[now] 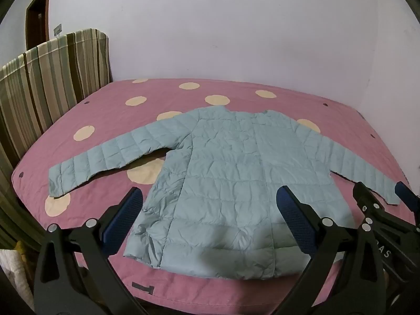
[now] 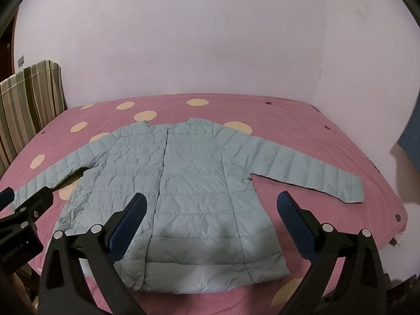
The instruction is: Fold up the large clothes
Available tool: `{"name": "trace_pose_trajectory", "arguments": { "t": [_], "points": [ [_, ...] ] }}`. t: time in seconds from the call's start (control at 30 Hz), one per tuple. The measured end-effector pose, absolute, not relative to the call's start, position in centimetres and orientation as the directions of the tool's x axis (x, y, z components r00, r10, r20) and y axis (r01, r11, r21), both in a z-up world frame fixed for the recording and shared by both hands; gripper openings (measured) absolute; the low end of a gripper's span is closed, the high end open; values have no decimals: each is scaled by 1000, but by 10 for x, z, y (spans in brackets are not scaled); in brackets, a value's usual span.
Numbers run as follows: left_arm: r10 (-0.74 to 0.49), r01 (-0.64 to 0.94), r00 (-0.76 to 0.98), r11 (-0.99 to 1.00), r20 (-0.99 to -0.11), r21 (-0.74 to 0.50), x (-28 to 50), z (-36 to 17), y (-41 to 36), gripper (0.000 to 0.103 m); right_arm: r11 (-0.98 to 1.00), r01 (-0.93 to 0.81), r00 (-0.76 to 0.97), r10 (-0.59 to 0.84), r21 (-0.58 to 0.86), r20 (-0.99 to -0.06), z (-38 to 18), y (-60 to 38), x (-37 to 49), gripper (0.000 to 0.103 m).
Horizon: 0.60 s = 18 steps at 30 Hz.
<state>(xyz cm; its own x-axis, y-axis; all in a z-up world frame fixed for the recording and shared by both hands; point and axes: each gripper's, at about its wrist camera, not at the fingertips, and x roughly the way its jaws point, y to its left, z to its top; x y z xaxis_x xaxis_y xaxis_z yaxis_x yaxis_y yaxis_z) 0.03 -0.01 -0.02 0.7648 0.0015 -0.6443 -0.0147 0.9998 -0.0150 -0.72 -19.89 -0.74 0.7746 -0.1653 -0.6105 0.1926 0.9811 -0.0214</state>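
Both grippers [image 1: 210, 204] [image 2: 211, 210] wide, empty, above jacket [image 1: 231, 183]

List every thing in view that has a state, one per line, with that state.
jacket: spread flat on the bed, closed, sleeves out, unfolded
left gripper: open, empty, above the hem
right gripper: open, empty, above the hem
bed cover: laid flat
door: cannot tell

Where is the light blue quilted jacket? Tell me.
The light blue quilted jacket lies flat, sleeves spread, in the middle of the pink polka-dot bedspread, just ahead of both open tools in both wrist views.
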Motion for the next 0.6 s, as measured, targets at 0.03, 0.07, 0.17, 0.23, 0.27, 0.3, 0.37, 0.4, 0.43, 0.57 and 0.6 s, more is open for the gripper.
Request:
{"name": "trace_pose_trajectory", "arguments": {
  "t": [0.03, 0.07, 0.17, 0.23, 0.27, 0.3, 0.37, 0.4, 0.43, 0.57, 0.6],
  "points": [
    [2, -15, 766, 1000, -643, -15, 0, 0, 0, 101, 981, 193, 775, -166, -22, -610, -7, -199, -7, 99],
    [3, -15, 766, 1000, -642, -14, 0, 0, 0, 101, 981, 192, 775, -165, -22, -610, -7, -199, -7, 99],
    [-1, -13, 766, 1000, -643, -18, 1, 0, 1, 101, 981, 193, 774, -165, -21, -612, -8, -198, -7, 99],
    [5, -17, 768, 1000, -640, -12, 0, 0, 0, 101, 981, 193, 774, -165, -21, -611, -8, -198, -7, 99],
    [6, -17, 768, 1000, -640, -11, 0, 0, 0, 101, 981, 193, 774, -166, -22, -611, -8, -198, -7, 99],
    [5, -15, 769, 1000, -640, -10, 0, 0, 0, 101, 981, 192, 774, -165, -21, -611, -8, -198, -7, 99],
    [4, -16, 768, 1000, -640, -12, 0, 0, 0, 101, 981, 193, 774, -166, -22, -611, -7, -199, -7, 99],
    [4, -17, 768, 1000, -640, -14, 0, 0, 1, 101, 981, 192, 774, -165, -22, -611, -7, -199, -8, 99],
    [6, -16, 769, 1000, -640, -11, -1, 0, -1, 101, 981, 192, 774, -165, -22, -611, -7, -199, -8, 99],
    [6, -19, 769, 1000, -639, -14, -3, 0, -1, 101, 981, 192, 774, -165, -21, -611, -7, -200, -9, 99],
    [6, -15, 769, 1000, -639, -8, -2, 0, -1, 101, 981, 192, 774, -165, -22, -611, -7, -200, -9, 99]
  ]
}}
